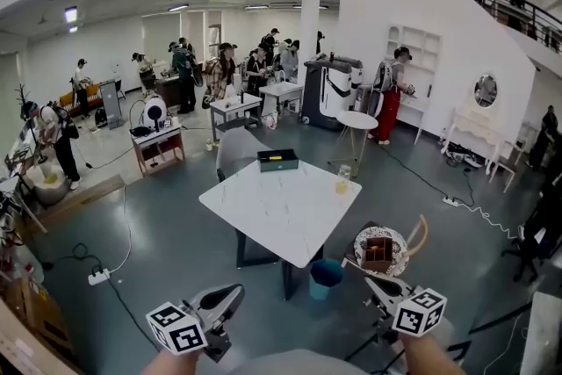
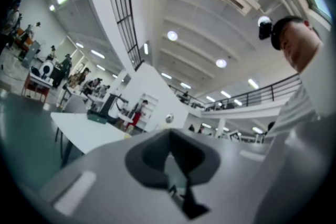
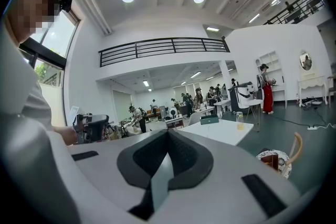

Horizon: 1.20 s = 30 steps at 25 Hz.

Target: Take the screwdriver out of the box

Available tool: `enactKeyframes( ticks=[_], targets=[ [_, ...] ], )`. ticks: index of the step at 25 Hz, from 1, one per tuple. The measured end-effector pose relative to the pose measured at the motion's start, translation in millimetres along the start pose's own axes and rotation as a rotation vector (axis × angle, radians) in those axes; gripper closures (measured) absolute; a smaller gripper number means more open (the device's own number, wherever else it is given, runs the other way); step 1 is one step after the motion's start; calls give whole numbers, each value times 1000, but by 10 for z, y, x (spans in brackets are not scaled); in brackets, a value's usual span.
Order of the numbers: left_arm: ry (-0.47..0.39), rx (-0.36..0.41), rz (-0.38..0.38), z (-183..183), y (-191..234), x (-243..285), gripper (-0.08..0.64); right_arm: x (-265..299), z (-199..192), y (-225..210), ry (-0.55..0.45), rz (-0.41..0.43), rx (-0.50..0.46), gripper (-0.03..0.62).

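**A:** ok so where are we with this one? Our left gripper [image 1: 234,290] is clenched on nothing, and our right gripper [image 1: 371,280] looks pinched together and empty too. Both hang well short of the table [image 1: 281,215], off its near corner.

**B:** yep, we reckon the job isn't really under way yet. The box [image 1: 277,159] sits at the table's far edge, dark with a yellow patch on top. We can't see the screwdriver at all from here, so we're guessing it's inside.

**A:** so how do we do this without making a mess of it?

**B:** we'd walk round the table rather than reach across it, since the box is way over on the far side. Spread both claws before we get there. One gripper pins the box to the table, the other deals with the lid if there is one (can't tell from here). And mind the glass [image 1: 342,181] near the table's right corner, it looks easy to knock.
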<state>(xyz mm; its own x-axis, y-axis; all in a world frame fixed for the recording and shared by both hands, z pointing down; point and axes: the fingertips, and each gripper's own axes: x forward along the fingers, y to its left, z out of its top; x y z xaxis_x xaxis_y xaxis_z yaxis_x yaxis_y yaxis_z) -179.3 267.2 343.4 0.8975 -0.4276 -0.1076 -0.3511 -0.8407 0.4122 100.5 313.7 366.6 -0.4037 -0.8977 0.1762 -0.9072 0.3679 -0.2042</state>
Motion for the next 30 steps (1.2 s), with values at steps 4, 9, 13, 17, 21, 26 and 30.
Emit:
enactKeyframes(
  ticks=[4,9,13,17,21,26,30],
  targets=[
    [4,13,2,-58,-137,218,555,-161,17,-166,-11,13,2,593],
    [21,23,-3,-171,-375,525,555,-413,36,-382,-31,30,-8,594],
    [38,29,0,-278,-546,756,555,-586,-19,-568,-42,37,12,593],
    [56,28,5,-386,-618,882,555,-684,-143,-709,-45,35,38,594],
    [69,20,18,-421,-610,965,555,-718,-221,-815,-36,34,57,594],
    [84,6,16,-449,-506,1037,555,-631,-233,-873,-15,21,71,593],
    [85,-7,1,-431,-299,1093,555,-444,-232,-889,1,14,62,593]
  ],
)
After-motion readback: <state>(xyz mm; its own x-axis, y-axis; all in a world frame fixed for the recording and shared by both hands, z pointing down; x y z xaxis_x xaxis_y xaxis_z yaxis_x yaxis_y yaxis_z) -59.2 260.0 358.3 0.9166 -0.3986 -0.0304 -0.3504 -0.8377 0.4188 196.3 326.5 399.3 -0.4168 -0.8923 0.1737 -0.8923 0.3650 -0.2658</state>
